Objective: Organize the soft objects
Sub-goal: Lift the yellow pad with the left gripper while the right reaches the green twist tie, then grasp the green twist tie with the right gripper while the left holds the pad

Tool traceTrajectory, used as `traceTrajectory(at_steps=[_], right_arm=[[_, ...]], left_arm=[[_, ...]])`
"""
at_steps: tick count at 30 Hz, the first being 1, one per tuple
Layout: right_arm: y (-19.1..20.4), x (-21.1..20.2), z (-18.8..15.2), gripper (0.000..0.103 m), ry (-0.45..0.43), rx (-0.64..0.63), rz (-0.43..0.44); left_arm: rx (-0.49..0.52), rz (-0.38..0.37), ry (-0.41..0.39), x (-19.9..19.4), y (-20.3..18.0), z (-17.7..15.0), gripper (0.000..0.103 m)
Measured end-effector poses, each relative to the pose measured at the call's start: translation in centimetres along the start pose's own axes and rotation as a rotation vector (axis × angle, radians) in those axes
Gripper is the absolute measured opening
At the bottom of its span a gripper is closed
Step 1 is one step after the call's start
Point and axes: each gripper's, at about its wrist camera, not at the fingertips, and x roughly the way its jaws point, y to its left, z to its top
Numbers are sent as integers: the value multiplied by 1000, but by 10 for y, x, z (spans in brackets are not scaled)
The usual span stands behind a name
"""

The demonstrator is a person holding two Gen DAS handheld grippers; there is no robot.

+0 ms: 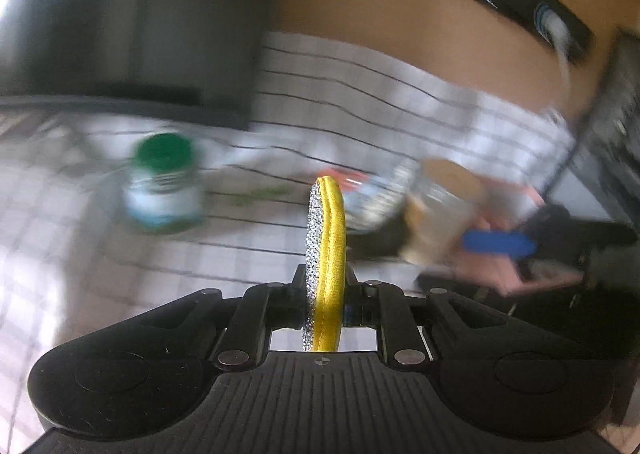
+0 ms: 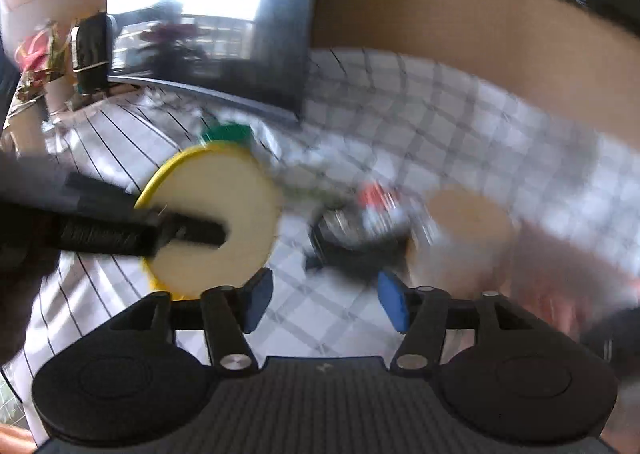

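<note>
My left gripper point(image 1: 325, 282) is shut on a round yellow sponge pad point(image 1: 326, 250), held edge-on, with a silver scouring face on its left side. In the right wrist view the same pad point(image 2: 216, 214) shows its pale round face with a yellow rim, held by the left gripper's black fingers point(image 2: 192, 234) at the left. My right gripper point(image 2: 325, 300) is open and empty, its blue pads apart above the checked tablecloth point(image 2: 400, 118). The frames are motion-blurred.
On the checked cloth stand a jar with a green lid point(image 1: 164, 186), a clear jar with a tan lid point(image 1: 444, 210) and a small foil-like bundle with red point(image 1: 360, 194). A dark screen point(image 2: 208, 22) stands at the back. A cardboard wall point(image 1: 400, 14) lies behind.
</note>
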Motion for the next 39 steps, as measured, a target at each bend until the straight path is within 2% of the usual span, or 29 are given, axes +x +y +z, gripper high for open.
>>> traceTrajectory(at_steps=[3,7,11,14,17,19,23,26,30,31,39], right_arm=[[18,26,39,71,23,-72,33],[24,87,77,74,104,-53,72],[15,155,89,74,212,-44,33],[-1,188,89,74,280,50,39],[-11,207,87,74,296,169,53],[-12,213,83,74,291,203,60],[-6,216,80,75,268,144,36],[-4,222,74,75,310,136,35],[2,212,65,73,275,97,15],[1,209,63,69,267,100,12],[-1,184,66,68,210,101,13]], left_arm=[[-106,68,-36,-17,41,-5,18],[-231,114,-63,-36,88,-13,18],[-282,121,-69,-48,121,-25,18],[-323,112,-60,-51,138,-35,18],[-371,89,-52,-49,148,-40,18],[-387,70,-50,-47,155,-43,18],[-388,55,-47,-45,159,-44,18],[-393,48,-44,-41,165,-44,18],[-392,45,-37,-39,166,-44,18],[-393,46,-33,-37,166,-44,18],[-355,37,-31,-32,157,-34,18]])
